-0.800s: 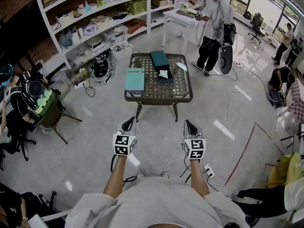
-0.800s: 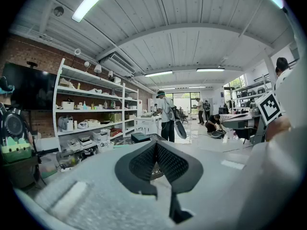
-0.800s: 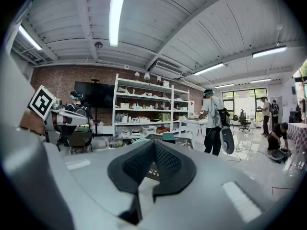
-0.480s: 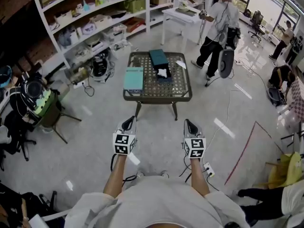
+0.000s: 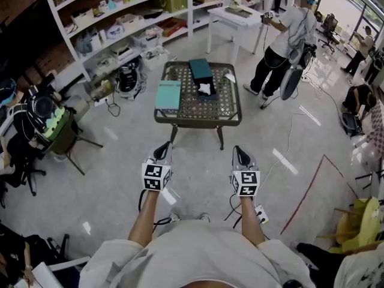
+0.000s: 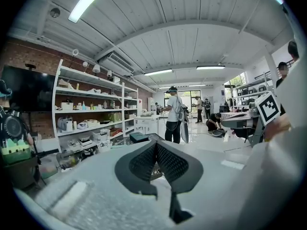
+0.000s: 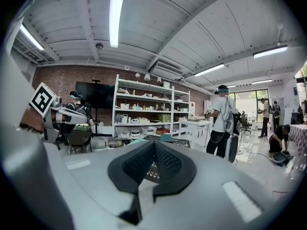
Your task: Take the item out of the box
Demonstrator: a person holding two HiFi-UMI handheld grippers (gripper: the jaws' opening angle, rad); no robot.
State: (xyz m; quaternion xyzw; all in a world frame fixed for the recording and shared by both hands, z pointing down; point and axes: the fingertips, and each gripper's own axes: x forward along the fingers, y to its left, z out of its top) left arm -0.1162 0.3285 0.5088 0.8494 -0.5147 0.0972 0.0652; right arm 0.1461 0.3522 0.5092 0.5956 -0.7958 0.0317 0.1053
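Since the earlier frames the standing person [image 5: 287, 38] has stepped further right, and the table [image 5: 231, 116] sits a touch higher in the head view. Both grippers hold their spot low over the floor.

Left gripper [image 5: 163, 153]: jaws pressed together, nothing between them. It is well short of the table.

On the table's left part lies a pale teal flat slab [image 5: 168, 95], perhaps the lid; cannot confirm.

Right of it, apart, is the dark box [image 5: 201, 72]. Its long axis runs away from the wearer toward the shelves [image 5: 120, 17], with the near end leaning slightly right. The item [image 5: 206, 89], white and crumpled, is in the box's near, open part. Its own shape and heading are too small to read.

Right gripper [image 5: 240, 155]: jaws likewise closed tight on nothing, also well back from the table.

Progress judged: barely begun. The box looks open and the item untouched; approach, grasp and lift-out all remain.
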